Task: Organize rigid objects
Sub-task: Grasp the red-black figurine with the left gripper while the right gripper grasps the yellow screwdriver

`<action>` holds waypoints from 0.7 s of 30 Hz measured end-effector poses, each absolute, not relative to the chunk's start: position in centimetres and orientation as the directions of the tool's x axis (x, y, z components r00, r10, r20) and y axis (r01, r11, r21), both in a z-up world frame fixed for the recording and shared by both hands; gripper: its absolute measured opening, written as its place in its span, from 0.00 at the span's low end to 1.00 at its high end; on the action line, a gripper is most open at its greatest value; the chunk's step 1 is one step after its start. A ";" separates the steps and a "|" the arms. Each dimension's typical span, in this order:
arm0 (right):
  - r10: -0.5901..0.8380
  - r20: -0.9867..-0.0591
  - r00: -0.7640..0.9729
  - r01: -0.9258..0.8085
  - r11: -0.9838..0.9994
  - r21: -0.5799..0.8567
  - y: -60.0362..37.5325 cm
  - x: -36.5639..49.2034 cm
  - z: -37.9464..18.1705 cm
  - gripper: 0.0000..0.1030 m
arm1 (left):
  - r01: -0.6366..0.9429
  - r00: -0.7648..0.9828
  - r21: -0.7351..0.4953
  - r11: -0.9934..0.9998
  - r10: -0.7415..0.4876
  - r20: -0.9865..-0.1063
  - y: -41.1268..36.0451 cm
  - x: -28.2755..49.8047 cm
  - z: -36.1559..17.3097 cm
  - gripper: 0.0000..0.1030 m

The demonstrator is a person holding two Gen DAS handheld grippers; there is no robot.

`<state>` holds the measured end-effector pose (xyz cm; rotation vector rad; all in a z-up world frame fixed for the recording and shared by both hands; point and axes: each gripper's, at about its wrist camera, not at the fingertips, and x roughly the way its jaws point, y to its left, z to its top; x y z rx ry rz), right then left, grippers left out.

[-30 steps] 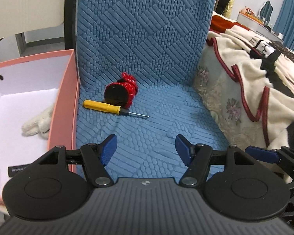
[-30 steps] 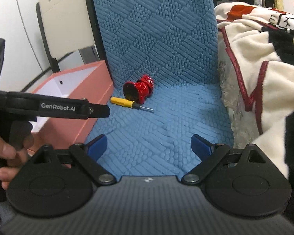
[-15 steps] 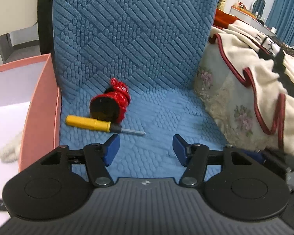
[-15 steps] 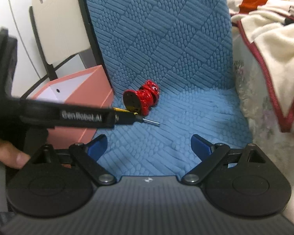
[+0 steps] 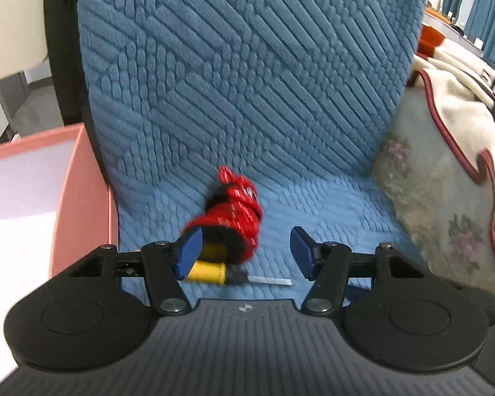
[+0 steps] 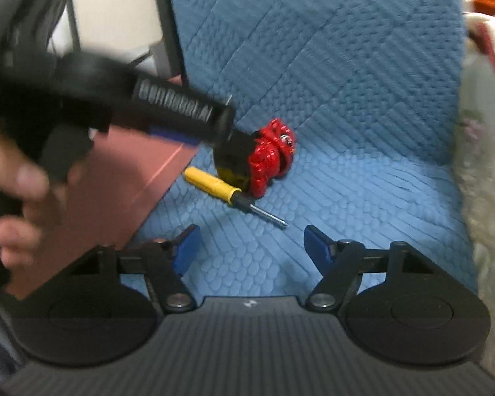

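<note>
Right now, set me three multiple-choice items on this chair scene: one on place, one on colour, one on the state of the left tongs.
1. Where does the screwdriver lie?
A. inside the pink box
B. on the blue seat cushion, beside the red toy
C. on the blanket

2. What colour is the screwdriver's handle?
A. yellow
B. green
C. black

3. How do the left tongs stand?
A. shut on the screwdriver
B. shut on the toy
C. open, nothing gripped

Answers:
1 B, it rests on the cushion against the toy's base.
2 A, the handle is plainly yellow.
3 C, the blue fingers sit wide apart before the toy.
</note>
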<state>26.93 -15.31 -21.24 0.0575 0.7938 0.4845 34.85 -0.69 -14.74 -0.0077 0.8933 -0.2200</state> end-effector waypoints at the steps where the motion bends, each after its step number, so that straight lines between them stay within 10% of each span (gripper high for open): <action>1: 0.445 -0.672 0.591 -0.414 0.883 0.220 -14.9 27.4 -21.5 0.67 | 0.188 0.606 -0.100 0.977 -0.195 -0.771 -0.6 35.6 -14.7 0.64; 21: 0.465 -0.687 0.559 -0.548 0.828 0.115 -10.6 31.7 -25.0 0.52 | 0.237 0.424 -0.139 0.962 -0.231 -0.876 0.1 44.3 -18.5 0.66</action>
